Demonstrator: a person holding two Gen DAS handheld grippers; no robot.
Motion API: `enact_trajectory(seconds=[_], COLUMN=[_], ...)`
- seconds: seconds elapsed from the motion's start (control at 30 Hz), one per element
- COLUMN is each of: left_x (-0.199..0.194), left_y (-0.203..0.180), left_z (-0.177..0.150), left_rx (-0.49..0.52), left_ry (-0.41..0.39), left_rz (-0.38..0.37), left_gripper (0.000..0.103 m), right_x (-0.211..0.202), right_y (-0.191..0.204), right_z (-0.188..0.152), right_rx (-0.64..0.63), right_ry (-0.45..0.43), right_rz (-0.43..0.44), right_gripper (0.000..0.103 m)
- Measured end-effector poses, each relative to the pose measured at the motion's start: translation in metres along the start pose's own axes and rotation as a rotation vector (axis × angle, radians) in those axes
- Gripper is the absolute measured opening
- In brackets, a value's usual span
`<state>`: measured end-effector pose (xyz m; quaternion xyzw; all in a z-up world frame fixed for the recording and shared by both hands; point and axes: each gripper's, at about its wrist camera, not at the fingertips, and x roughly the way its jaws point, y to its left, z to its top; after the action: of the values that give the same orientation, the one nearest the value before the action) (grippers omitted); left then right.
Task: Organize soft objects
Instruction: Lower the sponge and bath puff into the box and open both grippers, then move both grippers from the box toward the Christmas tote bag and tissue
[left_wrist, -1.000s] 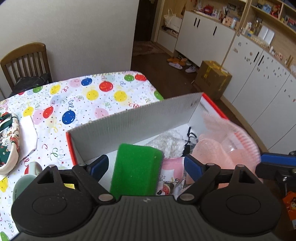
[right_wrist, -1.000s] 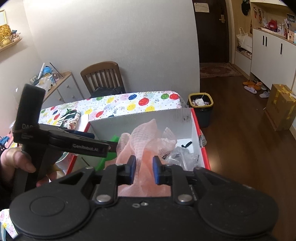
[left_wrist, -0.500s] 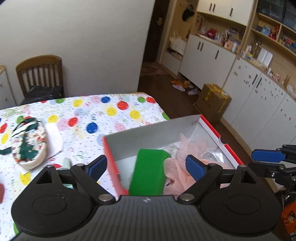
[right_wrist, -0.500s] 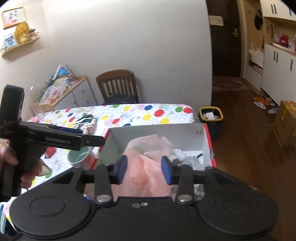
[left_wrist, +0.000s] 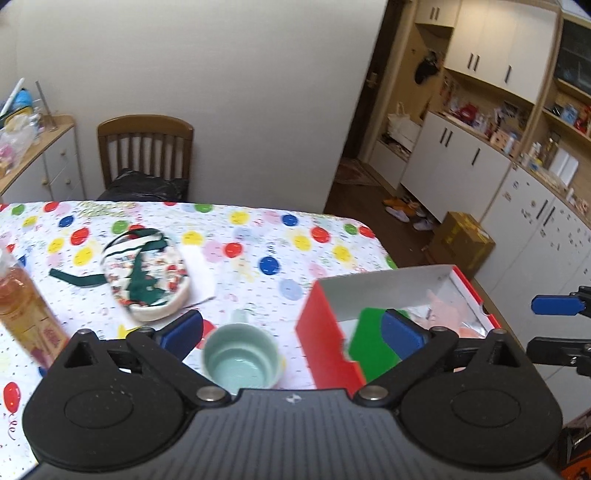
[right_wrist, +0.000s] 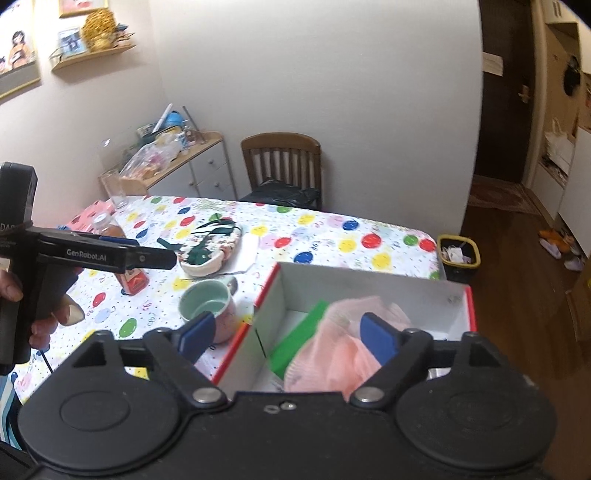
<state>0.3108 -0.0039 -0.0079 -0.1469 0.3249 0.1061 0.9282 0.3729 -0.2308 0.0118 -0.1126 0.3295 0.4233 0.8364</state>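
Green sponge (left_wrist: 371, 345) stands in the red box (left_wrist: 322, 343), partly hidden by the left gripper (left_wrist: 291, 332); pink mesh (right_wrist: 332, 354) beside it, lower edge cut off by the right gripper (right_wrist: 284, 332). Right jaws just opened off the mesh; left widened, pulled back over the mug (left_wrist: 240, 360). Both released, empty.

We had the left wrist camera looking down along its fingers from above the balloon-printed tablecloth (left_wrist: 258, 236), facing the white wall and the brown wooden slat-back chair (left_wrist: 146, 155). The right wrist camera sat close over the red cardboard box with white inner walls (right_wrist: 369, 284), facing that same wall. Both views shared the box, the chair and the pale green ceramic mug (left_wrist: 240, 360).
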Motion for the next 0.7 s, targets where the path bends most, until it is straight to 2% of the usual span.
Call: enact_trajectory(seconds=[0.13, 0.37, 0.7], left_x=[-0.001, 0.013, 0.070], left_y=[0.026, 0.068, 0.108], left_z=[0.001, 0.010, 0.037], left_rx=[-0.026, -0.069, -0.112], left_ry=[-0.011, -0.013, 0.030], left_rz=[0.029, 0.091, 0.139], left_gripper=[0.103, 0.103, 0.103], right_x=[0.013, 0.056, 0.151], right_y=[0.012, 0.040, 0.065], right_z=[0.017, 0.052, 0.100], right_rx=[-0.025, -0.093, -0.161], right_ry=[0.011, 0.041, 0.127], right_rz=[0.021, 0.040, 0.063], right_gripper=[0.093, 0.093, 0.093])
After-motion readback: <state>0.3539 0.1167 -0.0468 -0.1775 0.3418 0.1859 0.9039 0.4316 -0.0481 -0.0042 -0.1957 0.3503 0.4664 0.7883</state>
